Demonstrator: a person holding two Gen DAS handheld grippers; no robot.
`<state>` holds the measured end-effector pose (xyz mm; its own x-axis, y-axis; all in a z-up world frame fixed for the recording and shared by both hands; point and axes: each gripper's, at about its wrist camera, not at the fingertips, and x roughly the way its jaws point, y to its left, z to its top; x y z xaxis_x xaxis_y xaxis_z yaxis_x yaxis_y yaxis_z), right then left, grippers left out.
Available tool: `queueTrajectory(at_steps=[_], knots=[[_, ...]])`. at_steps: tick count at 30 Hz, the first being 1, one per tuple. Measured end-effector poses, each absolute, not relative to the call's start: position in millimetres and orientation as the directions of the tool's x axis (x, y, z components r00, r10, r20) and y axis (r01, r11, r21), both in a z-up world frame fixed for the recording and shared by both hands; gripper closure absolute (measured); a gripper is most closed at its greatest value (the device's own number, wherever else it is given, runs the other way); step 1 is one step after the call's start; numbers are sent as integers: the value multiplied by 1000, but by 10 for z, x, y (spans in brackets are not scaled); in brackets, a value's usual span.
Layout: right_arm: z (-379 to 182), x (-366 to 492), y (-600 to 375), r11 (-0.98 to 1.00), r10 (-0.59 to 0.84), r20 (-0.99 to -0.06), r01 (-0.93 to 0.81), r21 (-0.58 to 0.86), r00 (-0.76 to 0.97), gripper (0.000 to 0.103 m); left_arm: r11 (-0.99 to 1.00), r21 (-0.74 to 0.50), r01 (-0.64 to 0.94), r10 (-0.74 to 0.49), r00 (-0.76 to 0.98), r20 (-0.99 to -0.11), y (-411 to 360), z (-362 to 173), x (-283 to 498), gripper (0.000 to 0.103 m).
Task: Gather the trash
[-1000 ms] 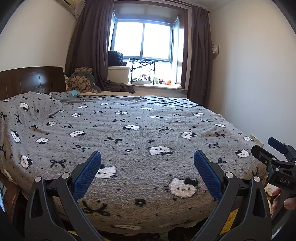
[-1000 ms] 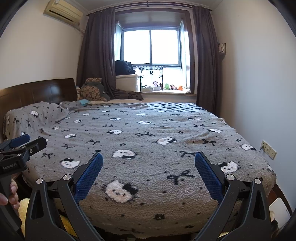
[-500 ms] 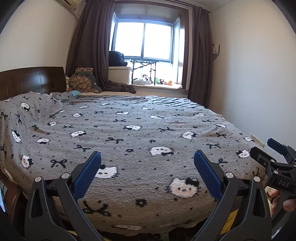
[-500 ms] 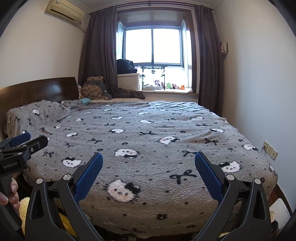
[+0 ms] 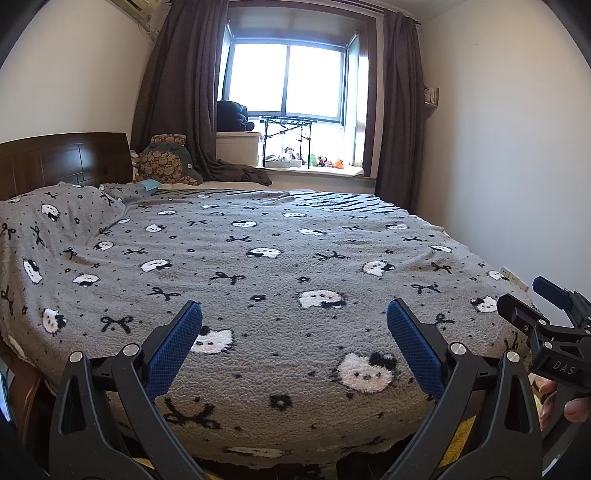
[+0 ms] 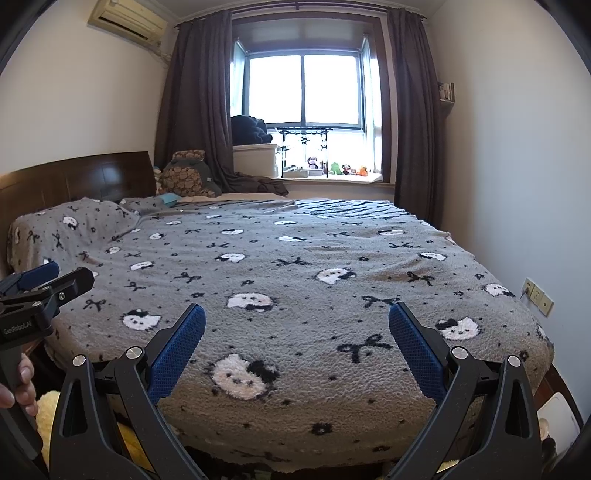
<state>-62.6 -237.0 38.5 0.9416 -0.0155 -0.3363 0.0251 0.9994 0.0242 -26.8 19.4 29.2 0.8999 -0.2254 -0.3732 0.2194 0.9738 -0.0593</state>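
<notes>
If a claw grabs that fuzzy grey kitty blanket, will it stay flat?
Probably not. The fuzzy grey cat-print blanket drapes over the bed edge and wrinkles, so it likely bunches up floppily. Its fleecy pile should grip, not slip.

Left gripper (image 5: pixel 294 341) agape, right gripper (image 6: pixel 296 343) agape, side by side

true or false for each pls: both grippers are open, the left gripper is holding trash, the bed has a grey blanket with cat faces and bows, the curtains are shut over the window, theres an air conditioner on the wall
1. Both grippers are open. True: the left gripper and right gripper hold nothing.
2. The left gripper holds trash. False: it is empty.
3. A grey blanket with cat faces and bows covers the bed. True.
4. The curtains are shut. False: they are drawn aside, leaving the window bare.
5. An air conditioner is on the wall. True.
</notes>
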Motion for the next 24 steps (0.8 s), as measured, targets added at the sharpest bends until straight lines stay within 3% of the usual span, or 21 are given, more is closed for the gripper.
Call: queueTrajectory(at_steps=[24], knots=[[365, -641, -2379, 999, -24, -339, 34, 23, 940, 3, 982, -56, 183, -190, 905, -380, 230, 283, -260, 8]])
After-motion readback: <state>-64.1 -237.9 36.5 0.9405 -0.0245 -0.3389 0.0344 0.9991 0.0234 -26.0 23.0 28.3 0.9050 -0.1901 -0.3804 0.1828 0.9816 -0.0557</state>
